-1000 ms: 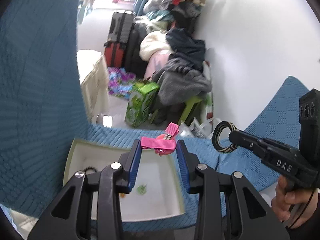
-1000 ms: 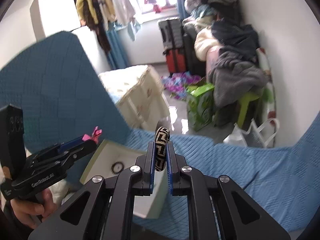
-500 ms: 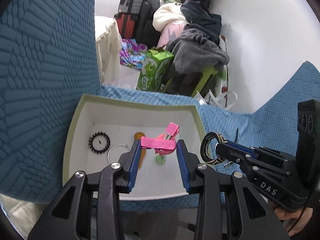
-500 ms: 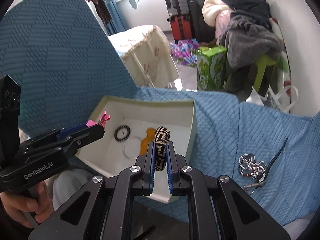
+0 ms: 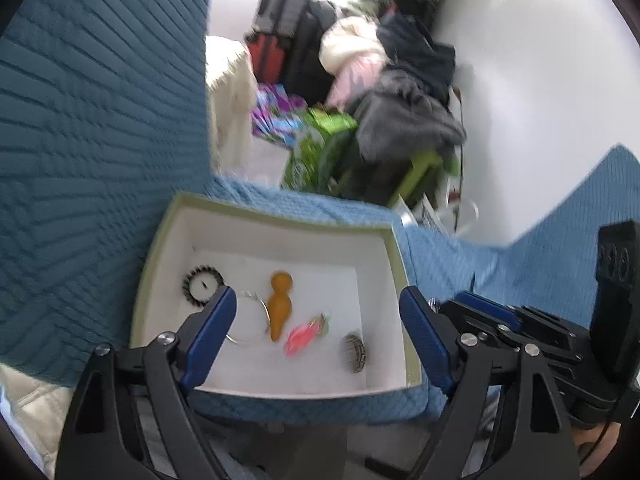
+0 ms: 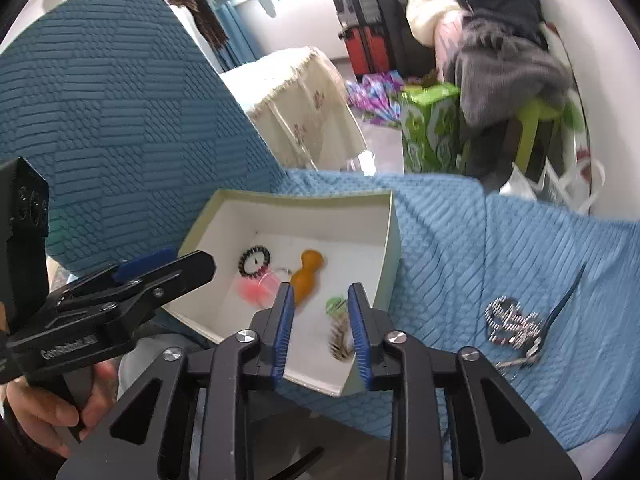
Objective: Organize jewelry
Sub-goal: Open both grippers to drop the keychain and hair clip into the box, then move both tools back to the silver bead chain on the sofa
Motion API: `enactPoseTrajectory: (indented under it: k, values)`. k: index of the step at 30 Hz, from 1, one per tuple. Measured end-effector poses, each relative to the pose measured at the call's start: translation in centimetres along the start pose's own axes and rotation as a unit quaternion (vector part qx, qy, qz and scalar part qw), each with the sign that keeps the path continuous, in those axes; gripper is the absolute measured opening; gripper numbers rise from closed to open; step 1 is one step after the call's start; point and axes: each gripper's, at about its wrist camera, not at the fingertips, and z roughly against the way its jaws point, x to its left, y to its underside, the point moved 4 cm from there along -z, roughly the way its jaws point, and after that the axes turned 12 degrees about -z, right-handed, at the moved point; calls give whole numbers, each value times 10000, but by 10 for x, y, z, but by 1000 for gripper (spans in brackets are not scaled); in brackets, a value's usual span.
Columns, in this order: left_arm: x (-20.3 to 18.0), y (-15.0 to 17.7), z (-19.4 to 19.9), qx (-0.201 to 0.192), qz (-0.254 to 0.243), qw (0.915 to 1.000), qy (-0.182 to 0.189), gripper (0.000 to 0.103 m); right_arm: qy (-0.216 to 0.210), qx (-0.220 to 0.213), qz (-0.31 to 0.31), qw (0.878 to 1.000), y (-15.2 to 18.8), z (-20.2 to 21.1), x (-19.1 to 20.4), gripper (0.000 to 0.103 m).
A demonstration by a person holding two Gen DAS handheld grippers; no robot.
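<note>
A white box (image 5: 276, 246) with a pale green rim lies on the blue cover; it also shows in the right wrist view (image 6: 312, 212). Inside lie a black beaded ring (image 5: 202, 286), a thin wire hoop (image 5: 250, 314), an orange gourd charm (image 5: 280, 304), a pink hair clip (image 5: 302, 336) and a patterned black-and-cream bangle (image 5: 355, 354). My left gripper (image 5: 320, 332) is open and empty above the box. My right gripper (image 6: 322, 332) is open and empty over the box's near corner, with the blurred bangle (image 6: 340, 338) and pink clip (image 6: 254, 290) below.
A silver beaded chain (image 6: 512, 324) and a dark thin stick (image 6: 566, 300) lie on the blue cover right of the box. The blue backrest (image 6: 120, 112) rises to the left. Beyond the edge are a green carton (image 6: 430, 128), suitcases and piled clothes.
Both grippers opened over the box. The pink clip dropped from the left gripper and the bangle from the right; both are now in the box.
</note>
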Motion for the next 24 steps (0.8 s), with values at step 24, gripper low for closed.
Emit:
enactPoseTrajectory:
  k: [24]
  values:
    - [-106, -45, 50, -945, -453, 9932, 509, 82, 728, -1725, 17, 9823, -52, 162, -87, 26]
